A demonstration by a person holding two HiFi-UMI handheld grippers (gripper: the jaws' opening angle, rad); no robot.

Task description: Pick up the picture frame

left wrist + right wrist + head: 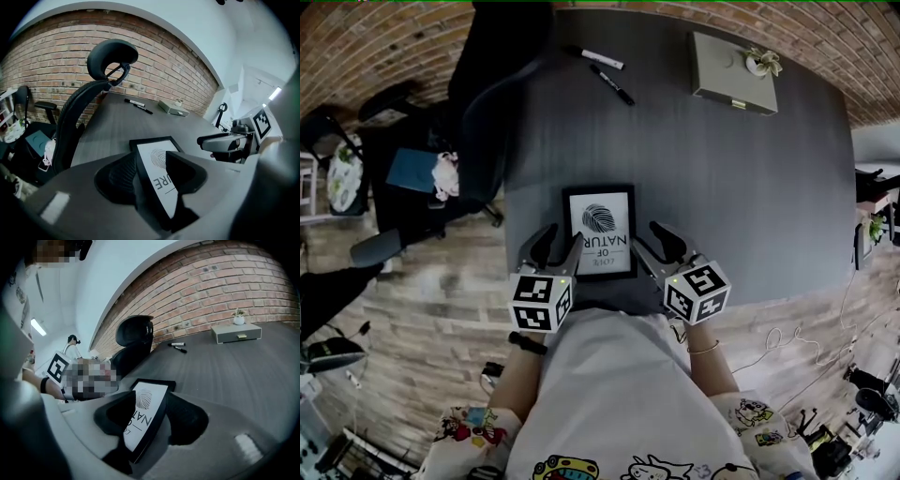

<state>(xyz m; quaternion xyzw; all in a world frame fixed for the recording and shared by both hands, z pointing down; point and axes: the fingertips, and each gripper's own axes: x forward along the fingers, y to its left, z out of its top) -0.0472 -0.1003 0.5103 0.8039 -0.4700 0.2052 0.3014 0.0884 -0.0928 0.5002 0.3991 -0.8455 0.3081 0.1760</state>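
Note:
The black picture frame [600, 230], white print with a fingerprint motif, lies flat on the dark grey table [731, 197] close to its near edge. My left gripper [561, 241] straddles the frame's left border, one jaw outside it and one over the print. In the left gripper view the frame [157, 159] runs between the wide jaws of the left gripper [150, 174], with no pad seen pressing. My right gripper [649, 240] straddles the right border the same way. The right gripper view shows the frame [140, 416] between the spread jaws of the right gripper [149, 417].
A black office chair [492, 103] stands at the table's left side. Two markers [609, 75] lie at the far edge, and a grey box [733, 75] with a small plant [761, 62] sits far right. The table's near edge runs just under both grippers.

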